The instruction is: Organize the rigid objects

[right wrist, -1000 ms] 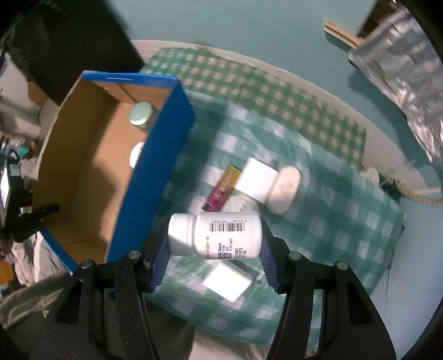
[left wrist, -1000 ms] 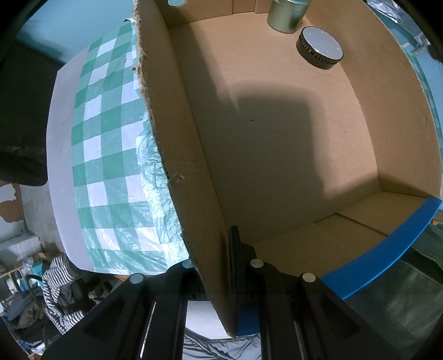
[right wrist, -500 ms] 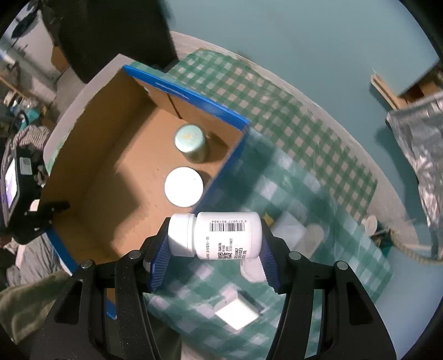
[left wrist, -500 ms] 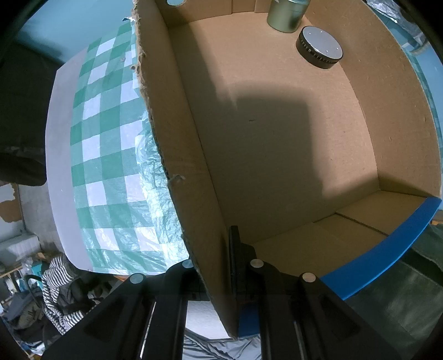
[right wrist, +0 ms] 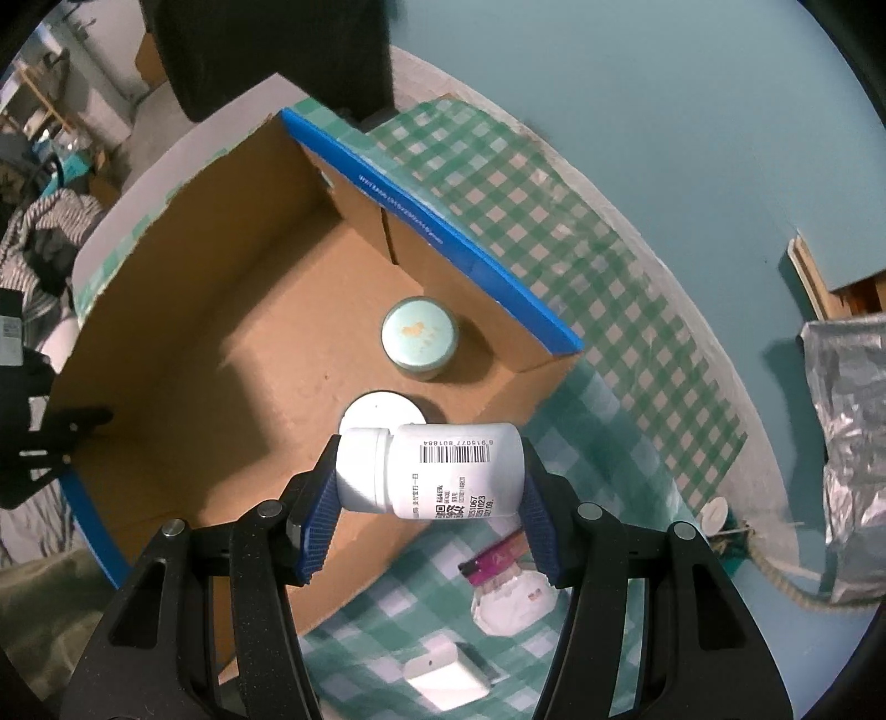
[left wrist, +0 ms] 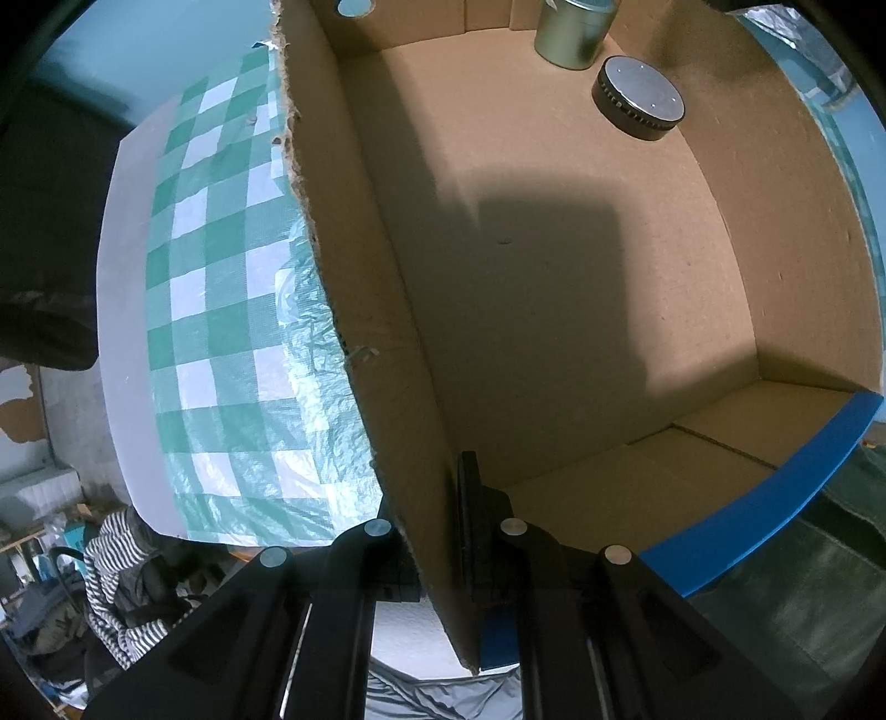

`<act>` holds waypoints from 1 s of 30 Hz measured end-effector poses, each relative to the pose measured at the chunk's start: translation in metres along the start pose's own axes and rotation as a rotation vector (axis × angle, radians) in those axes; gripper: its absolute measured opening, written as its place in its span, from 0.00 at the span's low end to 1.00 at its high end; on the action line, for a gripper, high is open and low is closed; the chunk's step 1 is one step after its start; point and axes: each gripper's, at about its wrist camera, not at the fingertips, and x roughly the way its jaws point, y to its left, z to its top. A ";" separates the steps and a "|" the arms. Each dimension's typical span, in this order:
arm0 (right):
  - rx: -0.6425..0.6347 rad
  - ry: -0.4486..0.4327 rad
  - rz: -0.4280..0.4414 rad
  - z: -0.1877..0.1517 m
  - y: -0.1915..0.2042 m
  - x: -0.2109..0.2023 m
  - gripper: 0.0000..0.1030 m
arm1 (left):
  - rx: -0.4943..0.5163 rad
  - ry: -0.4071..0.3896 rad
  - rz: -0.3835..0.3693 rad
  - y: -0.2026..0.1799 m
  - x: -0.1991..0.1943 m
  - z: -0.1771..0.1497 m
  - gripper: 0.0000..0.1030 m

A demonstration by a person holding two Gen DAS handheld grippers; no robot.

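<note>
Cardboard box (right wrist: 210, 310), the biggest thing on the checked tablecloth (right wrist: 598, 266), sits open-topped with its blue-edged walls up, and everything else is placed from it. On its floor, toward the far blue wall, stands a round tin (right wrist: 419, 339) with a pale lid, upright; just beside that, nearer the camera, lies a flat round puck (right wrist: 382, 412) with a white top, and the two look apart, not touching. The left wrist view shows the same pair at the far end of the box, tin (left wrist: 573, 30) and puck (left wrist: 637, 105).

Left gripper (left wrist: 437, 531) is clamped tight on the box's near wall, one finger outside and one inside, steadying it.

Right gripper (right wrist: 429, 482) points down with its blue pads pressed on the two ends of a white pill bottle (right wrist: 437, 471), jaws about half spread to span it. The bottle lies sideways, its long axis running across from pad to pad, cap toward the left pad, barcode facing up. It hangs above the box's right-hand edge, overlapping the puck in this view, so the free floor lies down and to the left of it. My read: it has to clear that wall and go lower before the pads let go.

Outside the box on the cloth: a white block (right wrist: 446, 678), a crumpled white item (right wrist: 515, 601), a pink-and-dark stick (right wrist: 490, 562).
</note>
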 end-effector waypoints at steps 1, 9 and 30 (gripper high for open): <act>-0.002 0.002 0.000 0.000 0.001 0.002 0.56 | -0.001 0.000 -0.001 0.001 0.000 -0.001 0.08; -0.029 0.018 -0.011 0.010 0.008 0.014 0.56 | 0.001 0.000 -0.001 0.000 0.000 -0.002 0.08; 0.009 0.023 -0.017 0.012 0.009 0.019 0.57 | 0.011 -0.001 0.010 -0.004 -0.001 -0.005 0.08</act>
